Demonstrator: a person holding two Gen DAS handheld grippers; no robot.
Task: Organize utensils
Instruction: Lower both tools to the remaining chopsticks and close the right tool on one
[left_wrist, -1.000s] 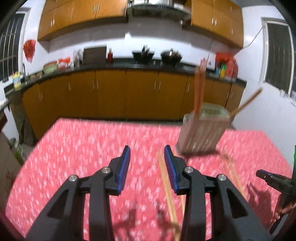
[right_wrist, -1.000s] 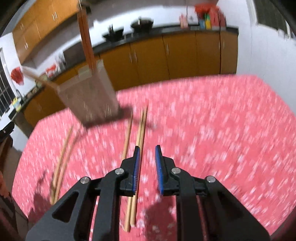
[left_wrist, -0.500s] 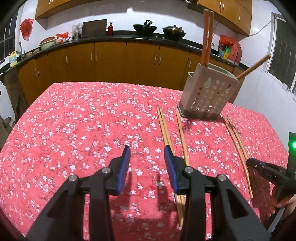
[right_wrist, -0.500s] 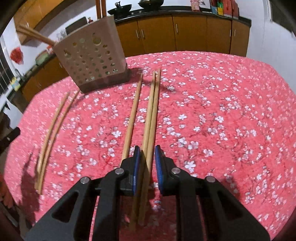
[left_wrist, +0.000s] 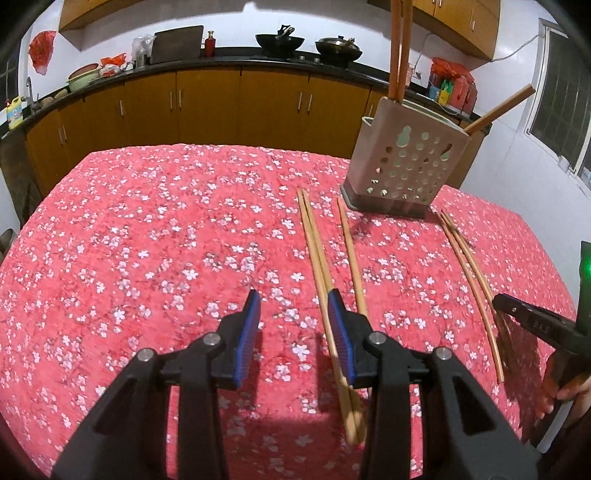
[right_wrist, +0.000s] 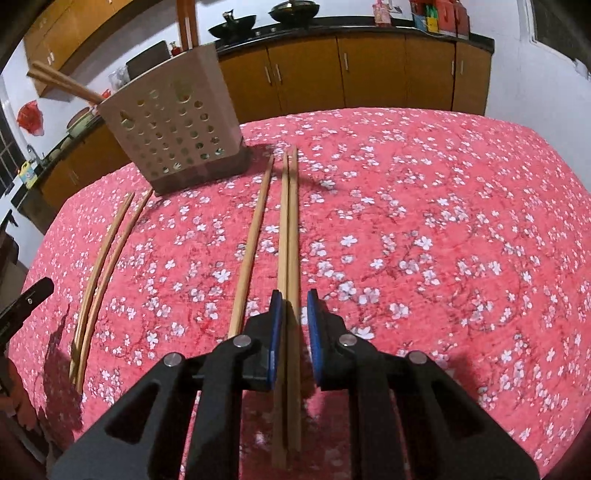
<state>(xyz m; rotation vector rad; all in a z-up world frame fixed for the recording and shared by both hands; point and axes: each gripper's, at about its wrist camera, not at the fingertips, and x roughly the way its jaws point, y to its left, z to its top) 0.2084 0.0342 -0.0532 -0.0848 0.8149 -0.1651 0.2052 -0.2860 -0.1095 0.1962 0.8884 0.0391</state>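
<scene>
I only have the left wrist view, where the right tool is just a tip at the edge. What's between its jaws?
Observer: The right tool stands nearly shut around a pair of chopsticks lying side by side on the tablecloth.
Operator: Is that pair lined up with the tool?
Observer: Yes, it runs straight out between the pads, far ends just right of the perforated holder.
Operator: Anything else close?
Observer: A single chopstick lies apart on the pair's left.
</scene>
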